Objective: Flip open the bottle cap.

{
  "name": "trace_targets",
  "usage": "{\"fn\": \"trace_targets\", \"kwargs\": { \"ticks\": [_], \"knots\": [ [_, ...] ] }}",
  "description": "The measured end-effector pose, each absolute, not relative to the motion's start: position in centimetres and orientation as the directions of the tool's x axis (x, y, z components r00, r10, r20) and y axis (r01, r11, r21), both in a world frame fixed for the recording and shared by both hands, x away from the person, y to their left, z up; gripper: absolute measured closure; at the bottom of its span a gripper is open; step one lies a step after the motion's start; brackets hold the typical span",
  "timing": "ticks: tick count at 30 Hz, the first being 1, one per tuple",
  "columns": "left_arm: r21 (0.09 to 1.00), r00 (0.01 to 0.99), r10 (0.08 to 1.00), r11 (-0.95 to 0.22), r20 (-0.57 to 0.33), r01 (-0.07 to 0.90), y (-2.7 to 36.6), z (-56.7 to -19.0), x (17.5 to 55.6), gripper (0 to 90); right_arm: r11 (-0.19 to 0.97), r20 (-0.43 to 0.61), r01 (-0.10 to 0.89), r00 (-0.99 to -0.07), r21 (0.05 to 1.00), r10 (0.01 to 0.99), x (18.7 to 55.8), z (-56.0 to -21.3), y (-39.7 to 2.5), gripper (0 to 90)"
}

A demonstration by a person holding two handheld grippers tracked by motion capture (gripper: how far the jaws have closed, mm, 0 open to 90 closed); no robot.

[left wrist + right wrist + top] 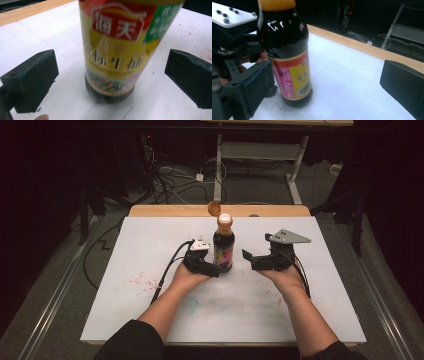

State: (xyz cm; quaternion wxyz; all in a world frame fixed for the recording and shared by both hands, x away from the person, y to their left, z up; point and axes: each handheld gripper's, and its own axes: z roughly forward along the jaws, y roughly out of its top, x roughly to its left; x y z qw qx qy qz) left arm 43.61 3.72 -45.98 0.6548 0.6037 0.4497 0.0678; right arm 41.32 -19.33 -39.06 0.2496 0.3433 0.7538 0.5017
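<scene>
A dark soy sauce bottle (223, 249) with a yellow and red label stands upright mid-table, its orange flip cap (214, 208) tipped open at the top. My left gripper (209, 267) is open just left of the bottle's base. In the left gripper view the bottle (112, 50) stands between the two wide-apart jaws of the left gripper (112, 77), and neither jaw touches it. My right gripper (250, 259) is open a short way right of the bottle. In the right gripper view the bottle (287, 62) stands near the left jaw of the right gripper (329, 85), apart from it.
The white tabletop (150, 315) has red specks (137, 281) at the left and a wooden far edge (170, 210). Beyond the table, cables (170, 180) lie on the floor by a desk frame (260, 155). The left gripper (232, 32) shows behind the bottle.
</scene>
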Motion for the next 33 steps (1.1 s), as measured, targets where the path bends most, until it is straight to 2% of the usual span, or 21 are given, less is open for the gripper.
{"fn": "trace_targets", "kwargs": {
  "ticks": [20, 33],
  "knots": [
    [0.851, 0.548, 0.668, 0.271, -0.503, 0.450, 8.4, -48.2, 40.1, 0.0, 0.299, -0.020, 0.349, -0.619, 0.888, 0.785, 39.8, -45.0, -20.7, 0.2],
    [0.860, 0.537, 0.685, 0.287, -0.493, 0.422, 12.2, -48.3, 37.0, 0.0, 0.299, -0.034, 0.358, -0.591, 0.885, 0.806, 36.9, -46.7, -22.8, 0.2]
  ]
}}
